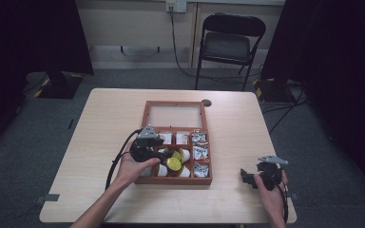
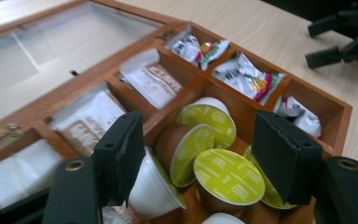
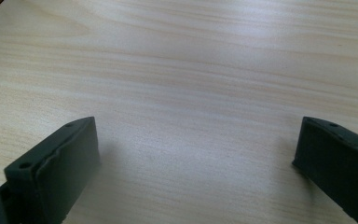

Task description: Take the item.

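Pale wood of the table carries a brown wooden box with its glass lid laid open flat on the far side. Left claw is released, its jaws wide apart and holding nothing, and it hangs over the big compartment of the box. Just under and between the jaws lie coffee capsules with yellow-green foil tops, some on their sides, one white cup against the left jaw. Beyond the claw, smaller compartments hold white and brown paper sachets; to its right side, three compartments hold shiny printed packets. Right claw is released too, jaws apart over bare table, well apart from the box. Behind the table stands a black folding chair.
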The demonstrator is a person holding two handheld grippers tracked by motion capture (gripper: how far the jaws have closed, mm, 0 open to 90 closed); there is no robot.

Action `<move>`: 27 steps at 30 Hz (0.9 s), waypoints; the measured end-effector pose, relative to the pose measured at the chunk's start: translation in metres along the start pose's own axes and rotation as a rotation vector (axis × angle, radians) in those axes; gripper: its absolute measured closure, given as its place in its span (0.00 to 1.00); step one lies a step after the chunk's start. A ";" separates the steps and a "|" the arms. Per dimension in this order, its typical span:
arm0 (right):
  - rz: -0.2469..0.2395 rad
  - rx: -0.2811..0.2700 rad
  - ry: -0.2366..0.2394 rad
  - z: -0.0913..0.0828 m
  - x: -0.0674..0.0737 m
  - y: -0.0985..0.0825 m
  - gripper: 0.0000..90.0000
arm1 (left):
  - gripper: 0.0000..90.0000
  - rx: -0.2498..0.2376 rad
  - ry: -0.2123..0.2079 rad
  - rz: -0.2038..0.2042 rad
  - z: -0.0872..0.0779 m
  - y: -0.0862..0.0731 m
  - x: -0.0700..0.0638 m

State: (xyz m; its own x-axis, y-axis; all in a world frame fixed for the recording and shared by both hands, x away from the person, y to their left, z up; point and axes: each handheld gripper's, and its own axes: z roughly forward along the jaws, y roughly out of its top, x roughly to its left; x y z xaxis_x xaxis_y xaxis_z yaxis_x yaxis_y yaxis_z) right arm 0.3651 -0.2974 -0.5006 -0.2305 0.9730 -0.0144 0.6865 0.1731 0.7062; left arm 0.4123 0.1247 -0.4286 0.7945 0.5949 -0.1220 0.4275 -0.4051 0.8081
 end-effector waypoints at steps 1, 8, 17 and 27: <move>0.000 0.000 0.000 0.000 0.000 0.000 0.00 | 0.38 0.003 -0.003 0.001 0.002 0.000 -0.001; 0.000 0.000 0.000 0.000 0.000 0.000 0.00 | 0.42 0.057 -0.032 0.029 0.008 -0.003 -0.007; 0.000 0.000 0.000 0.000 0.000 0.000 0.00 | 0.43 0.119 -0.040 0.070 0.017 -0.007 -0.014; 0.000 0.000 0.000 0.000 0.000 0.000 0.00 | 0.44 0.165 -0.051 0.080 0.025 -0.011 -0.016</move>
State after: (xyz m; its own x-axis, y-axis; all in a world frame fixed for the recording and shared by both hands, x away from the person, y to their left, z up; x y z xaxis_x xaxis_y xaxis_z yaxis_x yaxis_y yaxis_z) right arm 0.3651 -0.2974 -0.5006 -0.2305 0.9730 -0.0147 0.6866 0.1733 0.7061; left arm 0.4059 0.1017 -0.4500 0.8481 0.5216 -0.0934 0.4233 -0.5608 0.7116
